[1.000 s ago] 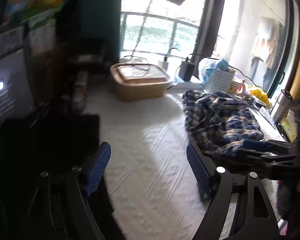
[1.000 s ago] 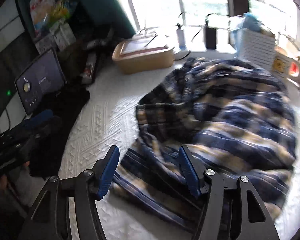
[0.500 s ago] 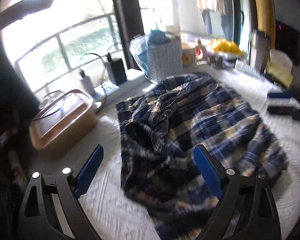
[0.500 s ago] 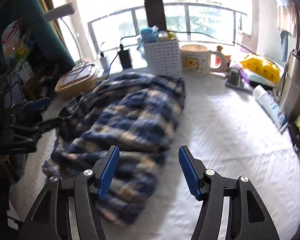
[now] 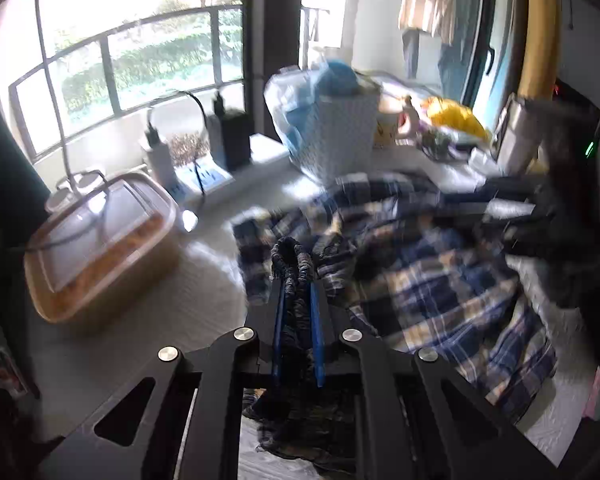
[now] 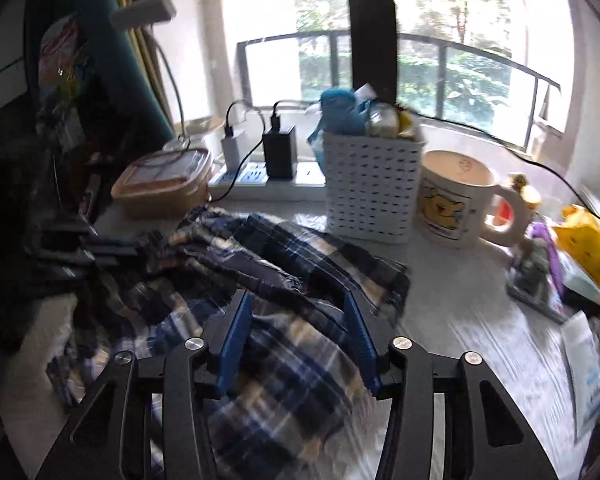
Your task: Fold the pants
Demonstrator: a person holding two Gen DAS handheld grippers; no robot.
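Both tongs have swung in over the pants since a second ago, when the left one was still looking at bare table with its blue pads wide apart. Now the left tongs (image 5: 296, 292) are closing, with a bunched, gathered bit of the dark fabric squeezed between the pads and sticking up past the tips like a little loop. The right tongs (image 6: 298, 322) are closing too, and the cloth lies between and under the pads, but the pads aren't pressing on it.

The table (image 6: 472, 320) has a white textured cover. The plaid pants (image 6: 300, 264) sit in a rumpled heap across the middle of it: navy, cream and tan checks, lots of folds, nothing flat at all, one dark edge turned over on top. Behind the heap, by the window, there's a tan lidded container (image 6: 164, 182), a white woven basket (image 6: 370, 188) stuffed with blue things, and a cream mug (image 6: 454, 200) with a bear picture just beside the basket.
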